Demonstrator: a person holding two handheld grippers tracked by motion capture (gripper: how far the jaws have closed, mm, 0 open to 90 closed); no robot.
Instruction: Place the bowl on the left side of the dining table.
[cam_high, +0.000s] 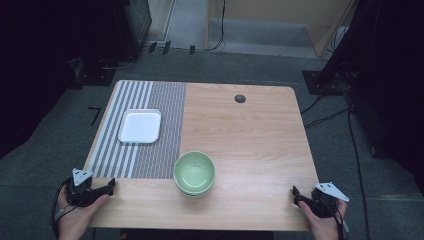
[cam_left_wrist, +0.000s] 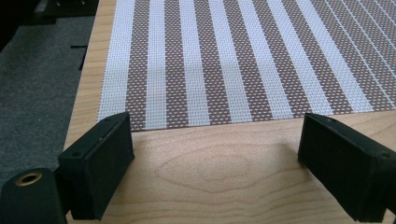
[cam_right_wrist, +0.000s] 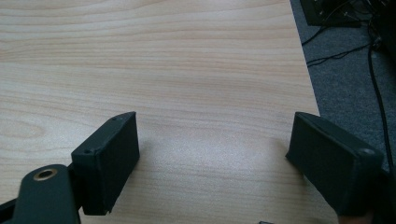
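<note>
A pale green bowl (cam_high: 194, 172) stands near the front middle of the wooden table (cam_high: 250, 130); it looks like two bowls stacked. A white square plate (cam_high: 140, 126) lies on the striped placemat (cam_high: 150, 100) at the left. My left gripper (cam_high: 111, 185) rests open at the table's front left corner, its jaws wide apart over bare wood just short of the placemat's (cam_left_wrist: 224, 56) near edge. My right gripper (cam_high: 295, 195) rests open at the front right corner, with nothing between its jaws (cam_right_wrist: 215, 154) but the tabletop (cam_right_wrist: 163, 60).
A dark round cable hole (cam_high: 240, 98) sits near the table's far edge. Grey carpet (cam_high: 225, 65) surrounds the table, with black cables (cam_high: 330, 117) on the right and dark equipment at the back left. The table's right edge runs close beside my right gripper.
</note>
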